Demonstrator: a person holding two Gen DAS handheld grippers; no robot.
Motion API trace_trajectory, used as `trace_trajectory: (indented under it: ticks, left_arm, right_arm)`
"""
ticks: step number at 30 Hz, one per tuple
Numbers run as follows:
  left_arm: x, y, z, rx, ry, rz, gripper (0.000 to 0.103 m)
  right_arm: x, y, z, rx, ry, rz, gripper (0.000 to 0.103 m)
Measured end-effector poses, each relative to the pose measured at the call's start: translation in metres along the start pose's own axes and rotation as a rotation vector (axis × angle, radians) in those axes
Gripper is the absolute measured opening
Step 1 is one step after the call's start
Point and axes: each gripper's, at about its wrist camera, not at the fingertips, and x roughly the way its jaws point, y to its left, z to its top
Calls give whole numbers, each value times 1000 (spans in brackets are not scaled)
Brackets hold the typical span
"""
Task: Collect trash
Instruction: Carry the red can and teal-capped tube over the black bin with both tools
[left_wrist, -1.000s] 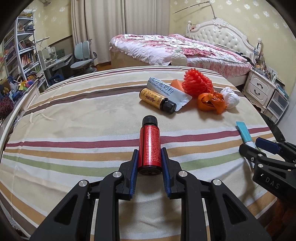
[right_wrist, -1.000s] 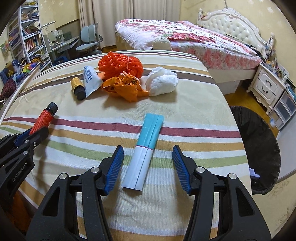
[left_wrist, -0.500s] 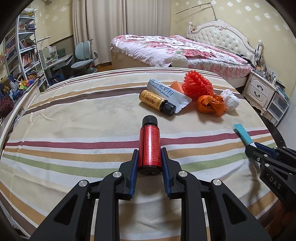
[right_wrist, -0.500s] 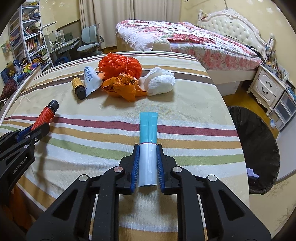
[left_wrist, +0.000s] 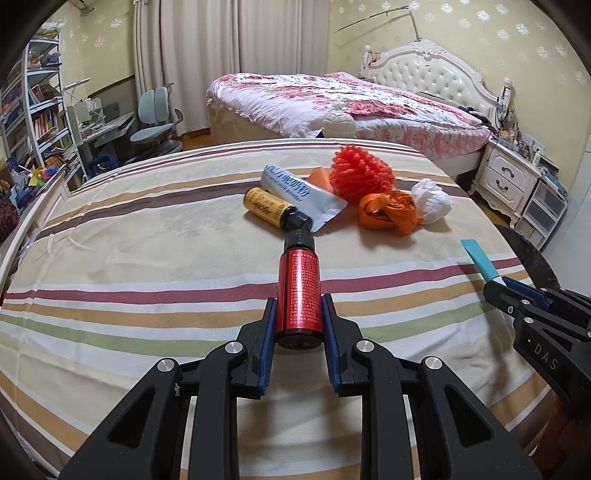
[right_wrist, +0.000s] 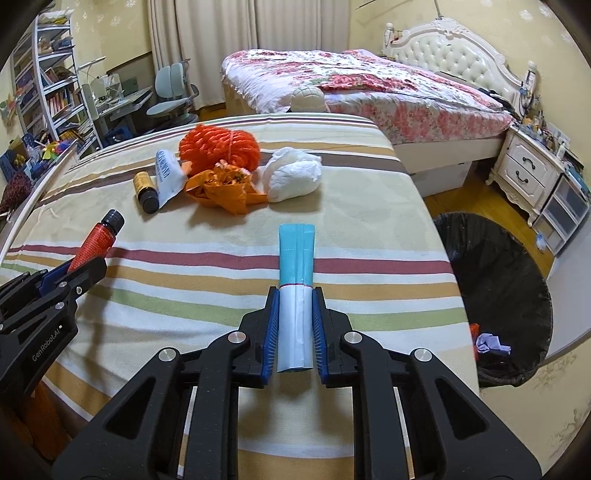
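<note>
My left gripper (left_wrist: 298, 325) is shut on a small red bottle (left_wrist: 299, 288) with a black cap, held just above the striped tablecloth (left_wrist: 147, 258). In the right wrist view my right gripper (right_wrist: 294, 328) is shut on a folded blue and white packet (right_wrist: 296, 291). Each gripper also shows at the edge of the other's view, the left gripper (right_wrist: 66, 280) at the left and the right gripper (left_wrist: 517, 295) at the right. Further back lie a yellow bottle (left_wrist: 273, 208), a white milk-powder sachet (left_wrist: 303, 192), a red mesh ball (left_wrist: 360, 173), orange wrapping (left_wrist: 388, 212) and a white paper wad (left_wrist: 432, 201).
A black-lined trash bin (right_wrist: 495, 288) stands on the floor right of the table, with scraps inside. Behind the table are a bed (right_wrist: 369, 88), a white nightstand (right_wrist: 528, 173), a desk with a chair (left_wrist: 155, 122) and bookshelves (left_wrist: 37, 110).
My right gripper closed from open onto the blue and white packet and lifted its near end slightly. The left gripper kept its hold on the red bottle, barely moving.
</note>
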Motion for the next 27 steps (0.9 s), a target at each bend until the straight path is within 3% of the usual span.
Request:
trace_trajectory:
  ticks: [11, 27]
  left_arm:
    - [-1, -55, 16, 85, -36, -70, 24]
    - [27, -160, 39, 195, -29, -182, 24]
  right_arm:
    - [-11, -43, 4, 74, -41, -57, 17]
    - [-19, -148, 7, 235, -86, -194, 17]
